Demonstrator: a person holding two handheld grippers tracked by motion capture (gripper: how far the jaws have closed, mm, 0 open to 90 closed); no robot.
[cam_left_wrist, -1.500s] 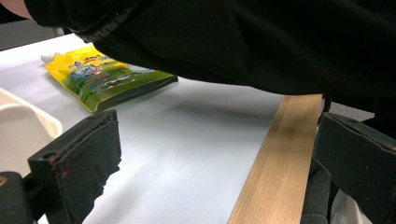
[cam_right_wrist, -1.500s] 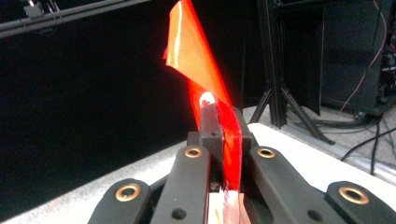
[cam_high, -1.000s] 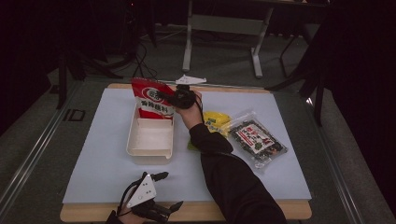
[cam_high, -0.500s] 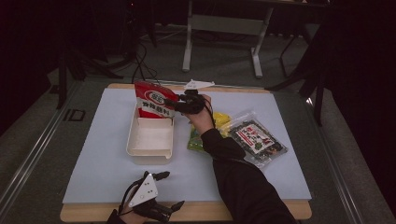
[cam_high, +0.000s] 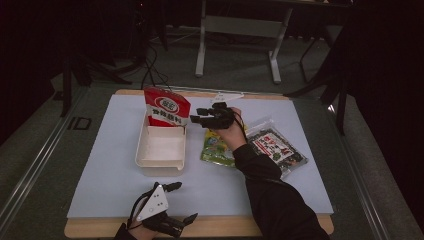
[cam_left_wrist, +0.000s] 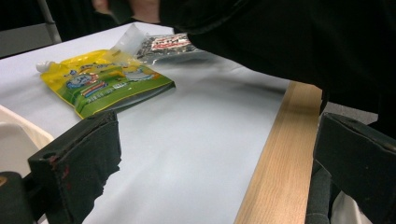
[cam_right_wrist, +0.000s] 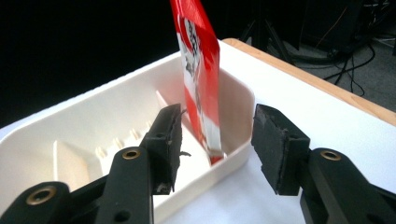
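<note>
Resting low at the frame's bottom edge, left gripper (cam_high: 172, 210), jaws spread wide and empty over the worktop (cam_high: 115, 175) rim. Standing on end at mid-frame, red and white snack bag (cam_high: 166, 107), propped in the far end of the white tray (cam_high: 161, 165), leaning against its back wall. Just right of it, right gripper (cam_high: 196, 116), jaws just been opening, now released, nothing pressed between them; seen through them in the right gripper view, bag (cam_right_wrist: 200, 70) tilted, bottom corner on the tray (cam_right_wrist: 84, 135) floor.

Risks, as judged: bag toppling forward or sliding flat once unsupported, thin and top-heavy; a retreating jaw snagging its edge and dragging it out. Glossy, crinkled foil, red with a white oval logo and printed characters. Farther right, yellow-green pouch (cam_high: 217, 145) and dark seaweed packet (cam_high: 275, 150), flat.
</note>
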